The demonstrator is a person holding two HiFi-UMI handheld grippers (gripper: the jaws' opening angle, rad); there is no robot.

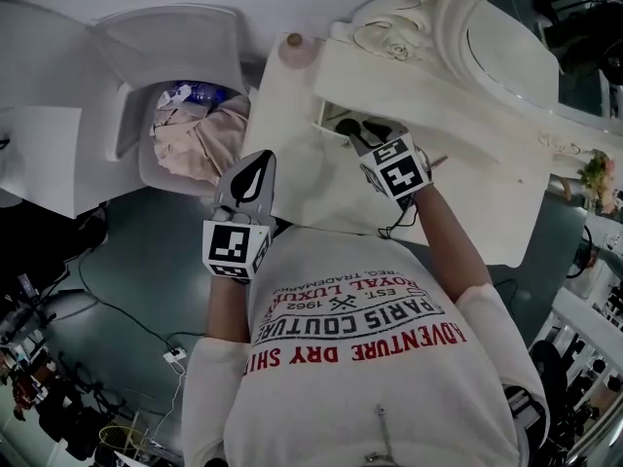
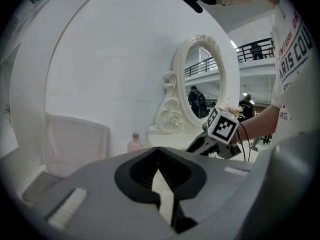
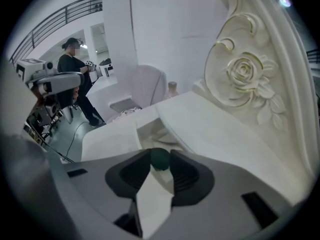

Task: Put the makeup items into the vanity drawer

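The white vanity (image 1: 467,178) has a small drawer (image 1: 326,117) standing open at its left front; the right gripper view looks down into this drawer (image 3: 150,129). My right gripper (image 1: 358,142) hangs over the opening. In its own view the right gripper (image 3: 160,158) has a dark green round item (image 3: 160,156) filling the gap between its tips, touching both. Other dark items (image 1: 348,125) lie in the drawer. My left gripper (image 1: 259,163) hovers off the vanity's left front corner, tips together and empty; the left gripper (image 2: 159,151) faces the mirror.
A pink bottle (image 1: 293,43) stands at the vanity's back left corner. The oval mirror (image 1: 516,37) in a carved frame rises behind. A white chair (image 1: 170,52) piled with cloth (image 1: 200,134) sits left of the vanity. Cables (image 1: 136,319) run over the floor.
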